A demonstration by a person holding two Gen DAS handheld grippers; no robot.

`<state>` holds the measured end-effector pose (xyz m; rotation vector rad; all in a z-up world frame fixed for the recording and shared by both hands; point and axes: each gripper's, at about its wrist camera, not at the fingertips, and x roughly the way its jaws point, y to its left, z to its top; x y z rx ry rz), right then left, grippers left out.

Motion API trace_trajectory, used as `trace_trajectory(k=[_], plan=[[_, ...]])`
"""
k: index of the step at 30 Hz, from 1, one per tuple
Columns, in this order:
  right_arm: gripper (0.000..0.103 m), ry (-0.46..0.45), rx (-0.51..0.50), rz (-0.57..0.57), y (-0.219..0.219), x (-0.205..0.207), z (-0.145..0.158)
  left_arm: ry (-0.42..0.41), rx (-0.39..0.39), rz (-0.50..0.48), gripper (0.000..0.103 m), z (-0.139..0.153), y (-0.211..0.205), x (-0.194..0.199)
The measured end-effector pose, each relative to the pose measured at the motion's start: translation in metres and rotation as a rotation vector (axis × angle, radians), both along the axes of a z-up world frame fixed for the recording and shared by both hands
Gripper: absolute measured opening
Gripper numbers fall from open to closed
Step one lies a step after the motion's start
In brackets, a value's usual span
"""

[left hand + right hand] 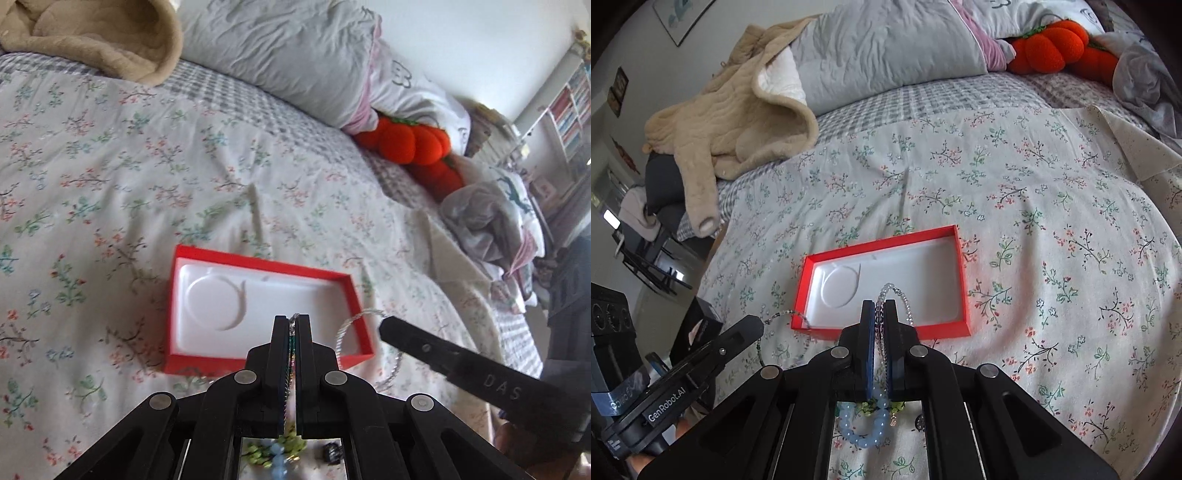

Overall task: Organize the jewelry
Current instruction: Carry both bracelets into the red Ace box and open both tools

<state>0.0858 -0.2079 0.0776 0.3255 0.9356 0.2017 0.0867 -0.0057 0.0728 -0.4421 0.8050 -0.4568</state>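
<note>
A: In the left wrist view, what is the left claw (294, 321) doing?

B: Its jaws are pressed nearly together on a thin beaded strand (291, 354), silvery with green and pink beads, which runs up the slit between them. The claw hangs over the near edge of the red box (354, 295). A silvery loop (345, 328) arcs from the box's near right corner to the tip of the right claw (388, 325); whether it is the same strand I cannot tell.

A: And the box?

B: Shallow, rectangular, with a red cardboard rim and a glossy white moulded liner that has a round groove at its left end. It lies on the floral bedspread (92, 184), soft and creased. Behind the box, well apart, are a grey pillow (277, 55), orange plush pumpkins (406, 140) and a tan quilted jacket (110, 44).

A: Now the right wrist view.

B: The right claw (881, 306) is narrow too, gripping a strand of clear and purple beads (886, 291) that loops above its tips, over the near rim of the red box (886, 236). Below the jaws hang a pale blue bead bracelet (864, 435) and green beads (868, 406). To the left of the box, the left claw (755, 325) trails a fine beaded strand (783, 315) toward the box's near left corner.
</note>
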Motion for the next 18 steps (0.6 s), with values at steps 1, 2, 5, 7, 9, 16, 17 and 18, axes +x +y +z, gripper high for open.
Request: trace_trajectory(k=[1, 2, 5, 7, 9, 16, 17, 18], plan=[[0.004, -0.004, -0.001, -0.006, -0.001, 0.003, 0.0, -0.011, -0.028, -0.013, 0.0, 0.0, -0.003, 0.003], [0.004, -0.007, -0.004, -0.011, -0.002, 0.005, 0.001, -0.021, -0.051, -0.024, 0.0, 0.0, -0.007, 0.006], [0.004, -0.024, -0.024, -0.026, -0.005, 0.012, 0.003, -0.052, -0.088, -0.043, 0.0, -0.009, -0.012, 0.019], [0.004, -0.031, -0.04, -0.035, -0.006, 0.017, 0.002, -0.025, -0.116, -0.028, 0.0, -0.023, -0.009, 0.034], [0.004, -0.029, -0.045, -0.042, -0.007, 0.024, -0.002, 0.022, -0.112, 0.009, 0.0, -0.041, -0.002, 0.046], [0.004, -0.002, -0.065, -0.021, 0.007, 0.041, -0.018, 0.099, -0.063, 0.13, 0.0, -0.071, 0.026, 0.063], [0.004, -0.005, -0.059, -0.01, 0.011, 0.042, -0.019, 0.1, -0.047, 0.134, 0.0, -0.072, 0.025, 0.063], [0.004, -0.008, -0.045, 0.002, 0.014, 0.043, -0.02, 0.096, -0.033, 0.134, 0.0, -0.072, 0.024, 0.062]])
